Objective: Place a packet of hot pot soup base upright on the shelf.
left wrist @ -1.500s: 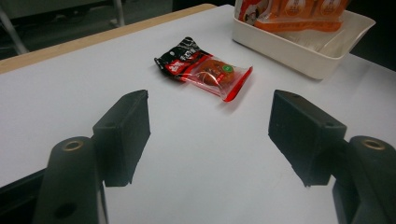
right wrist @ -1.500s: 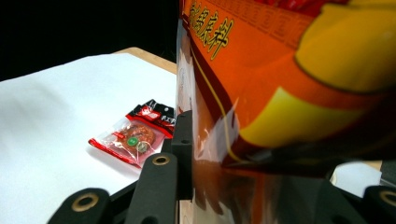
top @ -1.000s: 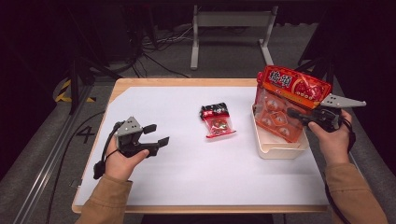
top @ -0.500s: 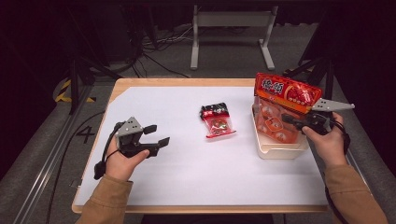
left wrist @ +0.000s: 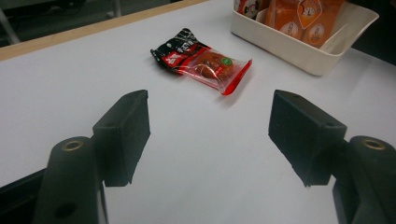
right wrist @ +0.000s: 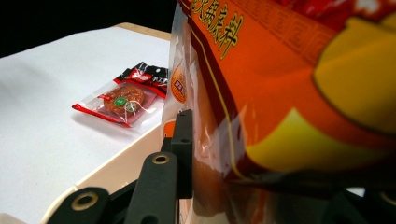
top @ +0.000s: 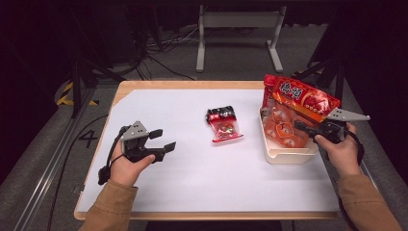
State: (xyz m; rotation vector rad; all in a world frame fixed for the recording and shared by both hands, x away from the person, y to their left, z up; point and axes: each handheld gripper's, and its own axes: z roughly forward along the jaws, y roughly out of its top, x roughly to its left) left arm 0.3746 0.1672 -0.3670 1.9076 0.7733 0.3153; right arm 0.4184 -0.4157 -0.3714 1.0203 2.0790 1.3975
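A big orange and red snack bag (top: 300,108) stands upright in the cream bin (top: 288,155) at the table's right, with my right gripper (top: 302,126) shut on its lower part. In the right gripper view the bag (right wrist: 289,107) presses against the left jaw. A small red and black snack pack (top: 224,124) lies flat mid-table, also seen as the small pack (left wrist: 201,59) and the pack (right wrist: 126,99). My left gripper (top: 161,139) rests open at the table's left, its jaws wide apart with nothing between them (left wrist: 210,135).
The white table top (top: 192,178) has a wooden edge. The bin's near wall (left wrist: 289,44) rises at the upper right of the left gripper view. Dark floor, cables and a metal stand lie beyond the far edge.
My right gripper has lowered the big bag down into the bin. The left gripper and the small pack have stayed put.
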